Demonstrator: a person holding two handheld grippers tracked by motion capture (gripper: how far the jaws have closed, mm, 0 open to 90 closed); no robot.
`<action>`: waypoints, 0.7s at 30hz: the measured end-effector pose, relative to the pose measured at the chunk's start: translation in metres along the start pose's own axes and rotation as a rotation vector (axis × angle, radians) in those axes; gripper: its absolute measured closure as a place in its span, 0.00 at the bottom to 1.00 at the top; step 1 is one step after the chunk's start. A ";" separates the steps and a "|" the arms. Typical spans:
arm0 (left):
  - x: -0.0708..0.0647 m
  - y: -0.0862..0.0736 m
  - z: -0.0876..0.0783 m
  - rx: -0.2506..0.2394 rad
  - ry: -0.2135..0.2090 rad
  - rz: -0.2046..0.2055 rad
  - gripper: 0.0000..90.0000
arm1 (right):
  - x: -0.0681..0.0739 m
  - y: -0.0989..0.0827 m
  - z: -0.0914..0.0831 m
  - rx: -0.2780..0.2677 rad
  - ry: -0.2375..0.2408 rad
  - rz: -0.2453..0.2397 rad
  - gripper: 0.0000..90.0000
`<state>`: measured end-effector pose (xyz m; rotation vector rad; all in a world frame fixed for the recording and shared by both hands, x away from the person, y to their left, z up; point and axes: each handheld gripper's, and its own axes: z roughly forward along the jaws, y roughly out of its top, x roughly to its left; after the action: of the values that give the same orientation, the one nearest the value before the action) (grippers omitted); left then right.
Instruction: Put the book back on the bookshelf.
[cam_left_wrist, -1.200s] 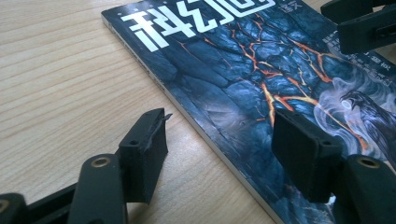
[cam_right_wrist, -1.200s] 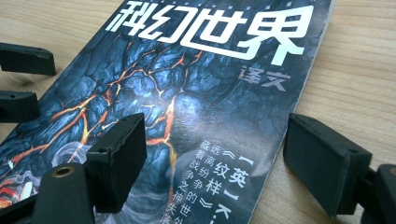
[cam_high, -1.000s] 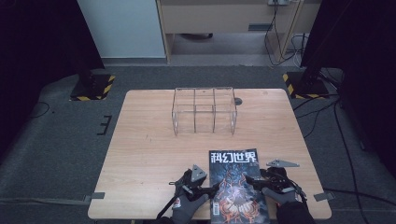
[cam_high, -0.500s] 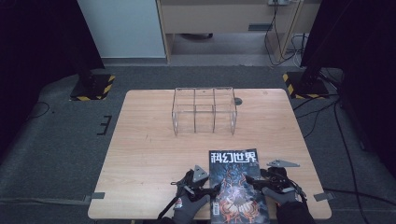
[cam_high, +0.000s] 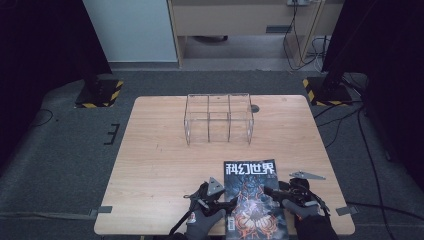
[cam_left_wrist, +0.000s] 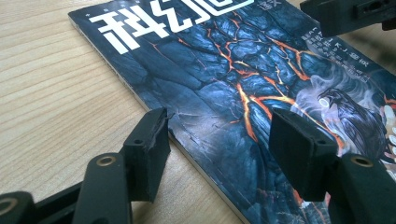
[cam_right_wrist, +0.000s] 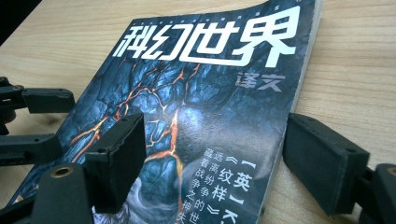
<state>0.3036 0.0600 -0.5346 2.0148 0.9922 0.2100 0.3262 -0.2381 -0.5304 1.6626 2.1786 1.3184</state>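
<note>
A magazine (cam_high: 252, 192) with a dark cracked-lava cover and white Chinese title lies flat near the table's front edge. My left gripper (cam_high: 224, 199) sits at its left edge. In the left gripper view the magazine (cam_left_wrist: 233, 70) runs between my open left gripper's (cam_left_wrist: 219, 135) jaws, one over the wood and one over the cover. My right gripper (cam_high: 272, 191) is at the right edge. In the right gripper view my right gripper (cam_right_wrist: 217, 140) straddles the magazine (cam_right_wrist: 201, 93); its jaws have just closed slightly, and the pads do not press on it.
A clear acrylic rack (cam_high: 218, 117) with several compartments stands at the back middle of the wooden table (cam_high: 160, 160). A small dark disc (cam_high: 255, 108) lies beside it. Gloved hands hold both grippers at the front edge. Dark floor surrounds the table.
</note>
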 end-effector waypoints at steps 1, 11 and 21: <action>0.000 0.000 0.000 0.001 0.000 0.001 0.41 | 0.000 0.000 0.000 -0.001 -0.002 0.000 0.25; 0.001 0.000 0.000 -0.001 0.007 0.000 0.41 | 0.000 0.002 -0.004 -0.012 0.006 0.045 0.30; 0.003 0.000 -0.001 -0.002 0.017 -0.009 0.40 | 0.001 0.005 -0.010 -0.062 0.088 0.082 0.29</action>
<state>0.3050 0.0631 -0.5345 2.0093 1.0107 0.2236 0.3237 -0.2426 -0.5205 1.7189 2.1129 1.4918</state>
